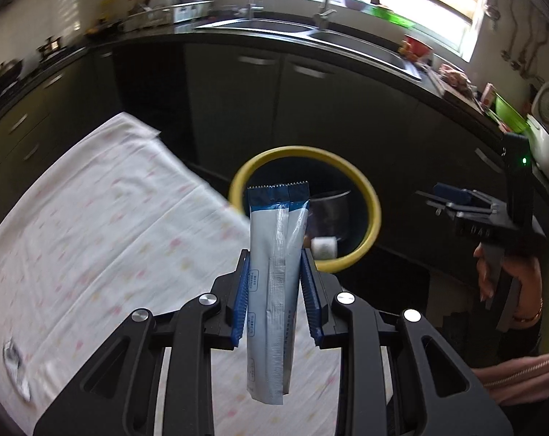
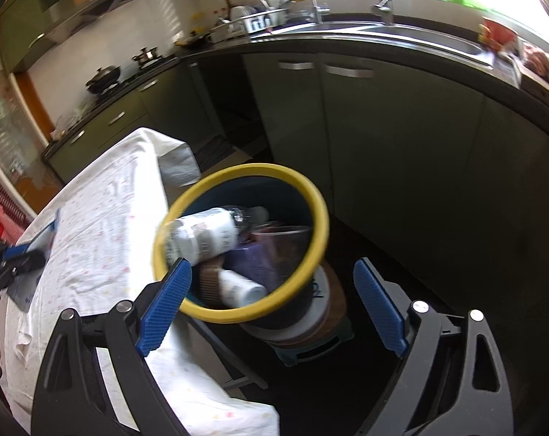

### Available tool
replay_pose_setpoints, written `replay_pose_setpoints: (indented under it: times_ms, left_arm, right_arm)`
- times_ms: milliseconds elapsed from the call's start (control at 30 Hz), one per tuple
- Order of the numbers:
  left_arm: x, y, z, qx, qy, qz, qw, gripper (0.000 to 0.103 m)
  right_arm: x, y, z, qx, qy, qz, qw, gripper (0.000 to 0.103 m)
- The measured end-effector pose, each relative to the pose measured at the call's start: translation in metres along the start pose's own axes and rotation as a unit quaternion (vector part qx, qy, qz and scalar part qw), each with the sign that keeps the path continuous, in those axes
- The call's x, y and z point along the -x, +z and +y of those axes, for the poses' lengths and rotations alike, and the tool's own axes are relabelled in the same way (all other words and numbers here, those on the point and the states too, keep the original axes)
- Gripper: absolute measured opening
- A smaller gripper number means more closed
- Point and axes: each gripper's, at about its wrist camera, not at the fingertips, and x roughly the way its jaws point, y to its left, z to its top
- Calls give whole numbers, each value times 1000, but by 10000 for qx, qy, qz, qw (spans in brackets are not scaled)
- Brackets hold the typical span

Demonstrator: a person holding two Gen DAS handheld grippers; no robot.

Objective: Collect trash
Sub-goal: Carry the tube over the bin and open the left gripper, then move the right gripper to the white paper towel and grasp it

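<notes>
Sachets (image 1: 272,283), flat glossy foil w/ serrated tops, pinched in left hand-held gripper (image 1: 276,290); right (image 2: 271,309) wide, empty.

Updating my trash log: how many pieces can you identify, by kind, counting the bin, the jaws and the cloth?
Bottles: 2, large bottle and small white bottle, in bin
Clear cup: 1, in bin
Packet: 1, in left gripper
Crumpled wrapper: 1, on cloth
Total: 5; rest of bin unclear

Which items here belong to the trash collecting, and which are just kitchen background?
Job: left gripper clamping a blue-white packet; yellow-rimmed bin holding bottles; crumpled wrapper on the tablecloth.

Background: sink, dish rack, pots.
</notes>
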Motion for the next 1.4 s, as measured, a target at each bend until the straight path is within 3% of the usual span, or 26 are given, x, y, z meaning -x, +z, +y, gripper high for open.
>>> replay_pose_setpoints:
  times_ms: [200, 400, 467, 500, 533, 633, 700, 800, 1000, 1100, 1233, 1400]
  left_arm:
    - [-63, 57, -50, -511, -200, 190, 9983, 28]
    - [-133, 97, -70, -428, -256, 461, 9977, 30]
    - [-151, 103, -69, -354, -207, 501, 9979, 38]
    - [-157, 105, -69, -330, -151, 517, 9980, 54]
    - [-161, 106, -68, -275, -88, 497, 9983, 63]
    - [-157, 105, -66, -175, -64, 402, 9990, 64]
    - [-143, 102, -65, -131, 6, 275, 9995, 64]
    - [-110, 88, -59, -86, 157, -60, 9998, 74]
    - [-24, 22, -41, 5, 768, -562, 9955, 89]
    - [19, -20, -28, 135, 1170, -786, 9899, 92]
    - [74, -82, -2, 664, 1555, -941, 9811, 95]
    - [139, -152, 38, 1372, 1871, -1135, 9661, 95]
  right_arm:
    - [-4, 0, -36, -299, -71, 2, 9995, 86]
    - [-7, -3, -63, -512, -119, 57, 9986, 86]
    - [-8, -3, -68, -569, -129, 76, 9983, 86]
    - [-8, -4, -71, -594, -138, 84, 9981, 86]
    - [-8, -3, -73, -606, -147, 86, 9980, 86]
    - [-7, -3, -76, -623, -144, 84, 9979, 86]
    - [-6, -3, -74, -595, -120, 80, 9981, 86]
    - [-7, -3, -66, -506, -69, 80, 9987, 86]
    - [-12, -4, -38, -150, 68, 230, 9996, 86]
    - [-14, -5, -9, 175, 256, 321, 9990, 86]
    - [-16, -7, 39, 620, 624, 416, 9953, 86]
    - [-21, -17, 121, 1504, 997, 562, 9820, 86]
